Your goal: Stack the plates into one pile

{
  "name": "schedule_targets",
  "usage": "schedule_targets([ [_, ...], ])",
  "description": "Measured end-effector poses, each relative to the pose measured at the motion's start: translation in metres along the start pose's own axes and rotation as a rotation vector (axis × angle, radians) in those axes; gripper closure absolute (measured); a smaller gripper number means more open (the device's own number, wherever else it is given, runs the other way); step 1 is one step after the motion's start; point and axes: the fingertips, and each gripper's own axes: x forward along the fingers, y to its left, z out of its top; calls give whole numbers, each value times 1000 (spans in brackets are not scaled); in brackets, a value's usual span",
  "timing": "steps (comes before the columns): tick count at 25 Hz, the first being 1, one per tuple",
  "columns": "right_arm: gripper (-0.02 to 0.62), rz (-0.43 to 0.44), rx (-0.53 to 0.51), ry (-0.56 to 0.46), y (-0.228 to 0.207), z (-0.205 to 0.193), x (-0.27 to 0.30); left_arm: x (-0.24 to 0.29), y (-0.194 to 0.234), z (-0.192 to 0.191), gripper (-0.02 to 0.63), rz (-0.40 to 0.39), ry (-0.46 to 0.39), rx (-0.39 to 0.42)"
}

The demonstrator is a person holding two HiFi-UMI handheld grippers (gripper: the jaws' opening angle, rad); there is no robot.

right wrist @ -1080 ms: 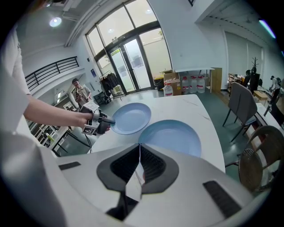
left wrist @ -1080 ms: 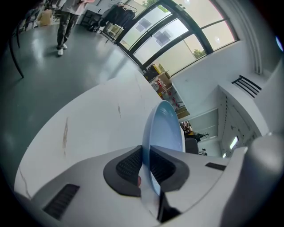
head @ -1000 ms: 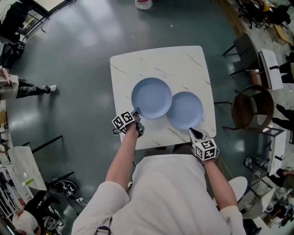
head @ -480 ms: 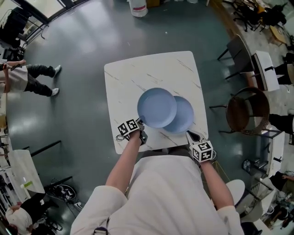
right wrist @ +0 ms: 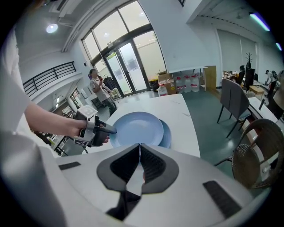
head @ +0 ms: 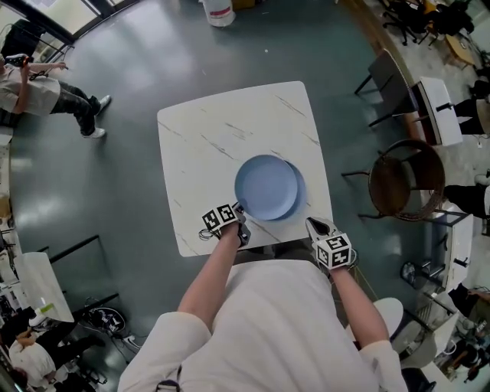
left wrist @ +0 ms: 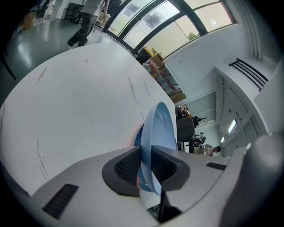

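Two light blue plates lie on the white marble table (head: 207, 138), near its front right corner. The upper plate (head: 266, 187) sits almost squarely over the lower plate (head: 301, 197), which shows only as a crescent at the right. My left gripper (head: 239, 211) grips the upper plate's near-left rim. In the left gripper view that rim (left wrist: 162, 124) stands between the pads of the left gripper (left wrist: 146, 150); its jaws have just been opening slightly. My right gripper (head: 315, 227) is shut on nothing, just off the plates' near-right edge. The right gripper view shows its jaws (right wrist: 140, 148) meeting before both plates (right wrist: 135, 128).
A round wicker chair (head: 402, 180) and a grey chair (head: 387, 84) stand right of the table. A person (head: 46, 96) walks at the far left, and a white jug (head: 218, 11) sits on the floor beyond the table. The table's front edge lies just under both grippers.
The left gripper has carried its plate rightward, from beside the other plate to nearly centred over it. The right gripper has stayed shut near the lower plate's front rim.
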Motion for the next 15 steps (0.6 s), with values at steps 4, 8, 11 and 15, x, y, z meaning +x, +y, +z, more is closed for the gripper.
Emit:
schedule_targets([
  [4,571,0,8,-1,-11,-3,-6,11,-6,-13,546,15,18,30],
  [8,571,-1,18,3,-21,-11,-13,17,-8,-22,546,21,16,27],
  [11,571,-4,19,9,-28,-16,-16,22,-4,-27,546,38,10,30],
  [15,571,-3,26,16,-32,-26,-21,20,-3,-32,525,106,3,119],
])
